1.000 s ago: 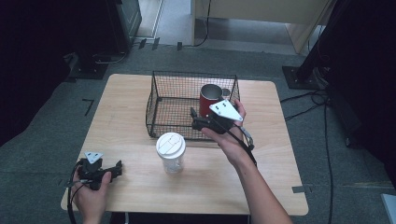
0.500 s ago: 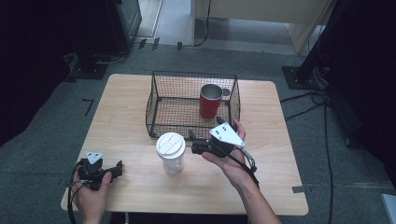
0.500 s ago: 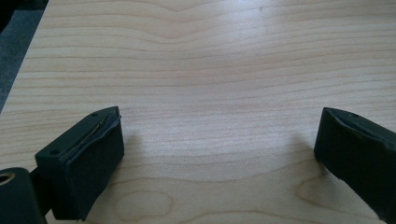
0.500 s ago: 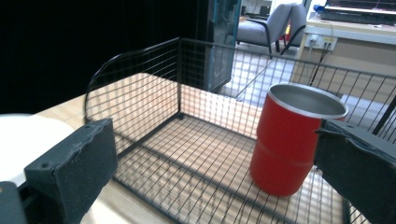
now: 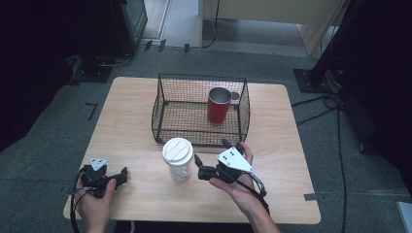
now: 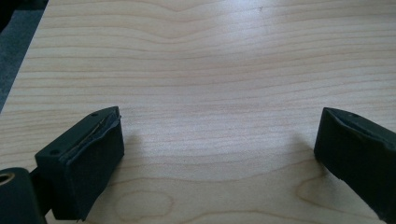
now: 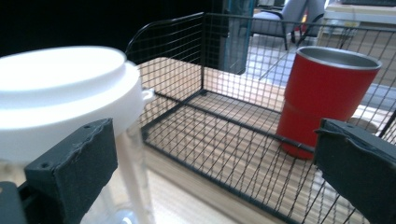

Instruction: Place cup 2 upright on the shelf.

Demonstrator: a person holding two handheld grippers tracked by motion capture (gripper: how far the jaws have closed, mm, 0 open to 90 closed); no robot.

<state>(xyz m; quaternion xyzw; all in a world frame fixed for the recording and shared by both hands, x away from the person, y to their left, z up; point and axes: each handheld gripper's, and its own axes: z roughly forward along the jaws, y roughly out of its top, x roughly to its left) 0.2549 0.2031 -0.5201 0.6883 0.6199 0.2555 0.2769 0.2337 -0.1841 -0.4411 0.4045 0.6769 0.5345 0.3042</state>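
Left gripper [image 6: 219, 154] over bare tabletop, jaws spread wide.

The two black jaws rise from the bottom corners, one at the left, the other at the right edge (partly cut off by the frame), with nothing between them. Beneath lies the light wooden table [image 6: 210, 70], its grain running across; a soft shadow sits by each jaw. A strip of grey floor [image 6: 16, 42] shows past the table's left edge.

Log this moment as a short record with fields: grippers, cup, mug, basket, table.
right gripper: open, beside the cup, not touching it
left gripper: open, low over bare wood near the table's front left corner
cup: clear, white lid, upright in front of the basket
mug: red, upright inside the basket
basket: black wire, open top
table: light wood
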